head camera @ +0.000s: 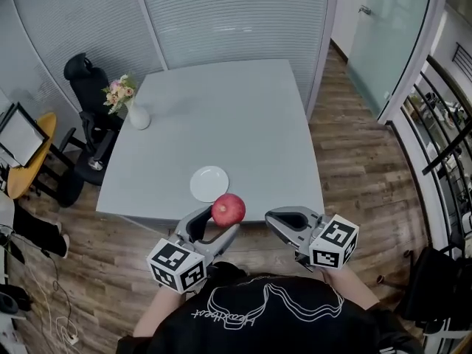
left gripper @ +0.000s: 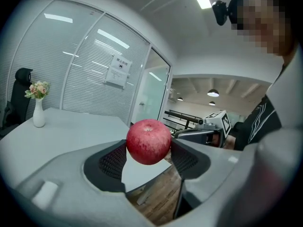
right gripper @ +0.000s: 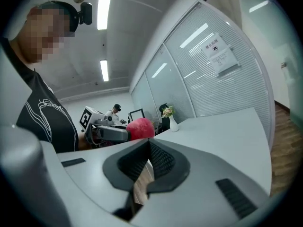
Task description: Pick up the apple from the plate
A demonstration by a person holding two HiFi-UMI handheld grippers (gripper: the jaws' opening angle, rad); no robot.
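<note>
A red apple [head camera: 228, 209] is held in the air just past the table's near edge, with my left gripper [head camera: 219, 222] shut on it. In the left gripper view the apple [left gripper: 148, 141] sits squeezed between the two dark pads [left gripper: 112, 161]. The white plate [head camera: 209, 183] lies bare on the grey table [head camera: 221, 124] near its front edge. My right gripper [head camera: 274, 220] hovers to the right of the apple, shut with nothing in it; its pads [right gripper: 161, 159] meet. The apple [right gripper: 140, 128] and the left gripper [right gripper: 124, 135] show beyond them.
A white vase with flowers [head camera: 131, 103] stands at the table's far left corner. A black office chair [head camera: 90, 116] sits left of the table, with a yellow round table [head camera: 29, 153] further left. Wooden floor [head camera: 354, 161] surrounds the table; glass walls stand behind.
</note>
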